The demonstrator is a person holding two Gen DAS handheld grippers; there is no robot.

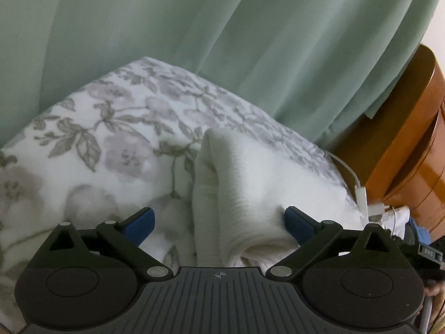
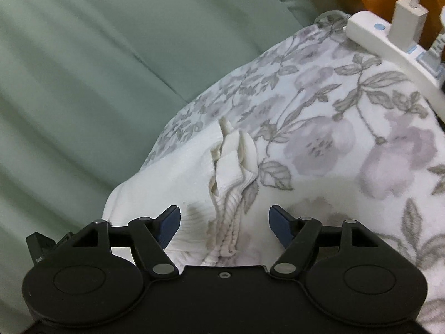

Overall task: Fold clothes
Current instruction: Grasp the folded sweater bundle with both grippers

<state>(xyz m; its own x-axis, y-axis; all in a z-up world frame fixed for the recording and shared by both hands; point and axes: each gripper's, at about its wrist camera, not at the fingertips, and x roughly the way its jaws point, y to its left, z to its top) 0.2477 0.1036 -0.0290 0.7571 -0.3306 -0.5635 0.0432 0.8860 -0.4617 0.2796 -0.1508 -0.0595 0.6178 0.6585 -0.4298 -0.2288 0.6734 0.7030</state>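
left gripper [image 1: 219,220]: tilted down, jaws wide, unpressed over white garment [image 1: 244,183]
right gripper [image 2: 224,221]: tilted down, spread above hem
room: bare blanket [image 2: 347,167] at 2 o'clock

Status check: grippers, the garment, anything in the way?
Left gripper and right gripper: jaws open, nothing clamped. White ribbed garment folded on floral blanket. Power strip at blanket's far edge, clear of garment.

The near end of the white garment [image 1: 244,194] disappears beneath the left gripper's [image 1: 219,222] body. The power strip [image 2: 389,44] runs off the frame's right edge, and the dark object [image 1: 428,256] at far right is perhaps the other gripper.
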